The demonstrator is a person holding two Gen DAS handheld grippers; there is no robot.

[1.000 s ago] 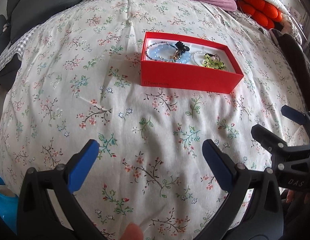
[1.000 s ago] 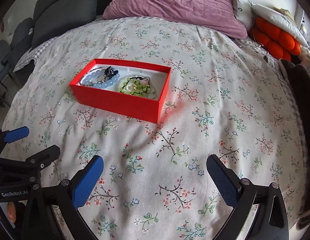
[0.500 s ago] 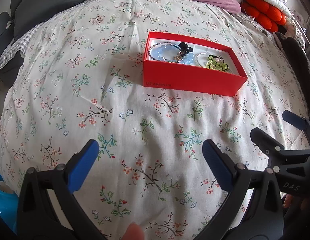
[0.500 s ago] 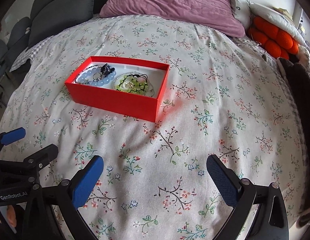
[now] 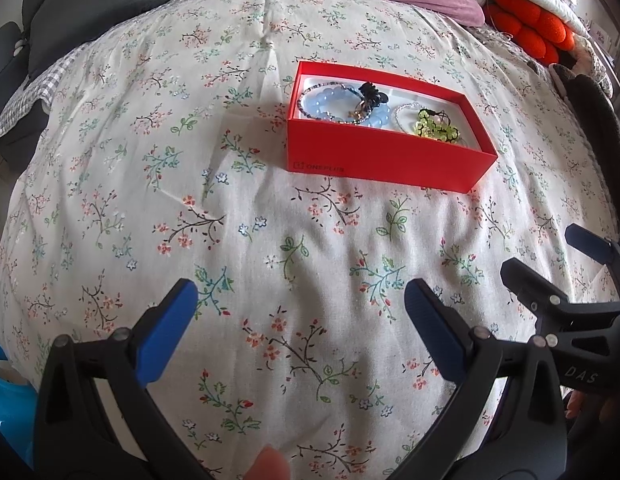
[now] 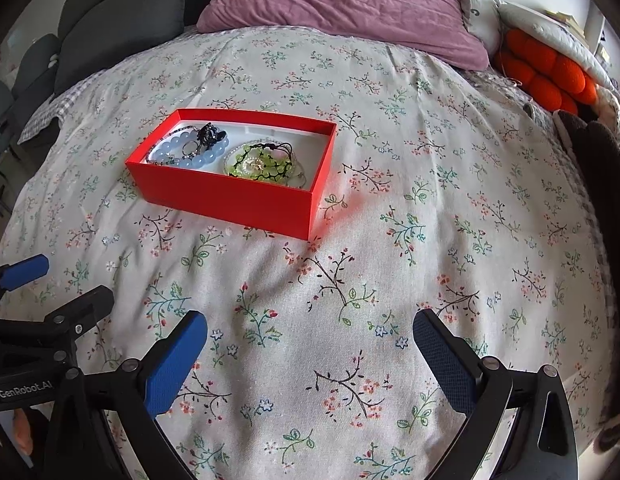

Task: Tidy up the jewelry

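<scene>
On the floral bedspread [image 5: 269, 240], going from left to right, the left gripper [image 5: 299, 304] hangs with its blue pads spread wide and nothing between them. Beyond it sits the red box [image 5: 382, 160], and low at the right edge is the right gripper [image 6: 310, 332], just as wide and just as empty.

Over the last second both cameras have tipped and drawn a little nearer. The box now sits lower and larger in each view, and more of the purple pillow [image 6: 350, 4] shows above it. The box and its contents have not shifted on the cloth.

All the jewelry in sight lies inside the box: a pale blue bead bracelet [image 6: 189, 154] under a black flower clip [image 6: 209, 133] at its left end, and a green beaded bracelet [image 6: 261, 164] on a clear dish at its right. None lies loose on the bed, which fits either a finished sort or a box waiting to be gone through.

The box front reads "ONEPLUS". The grippers' black frames read "GenRobot.AI" and "DAS".
</scene>
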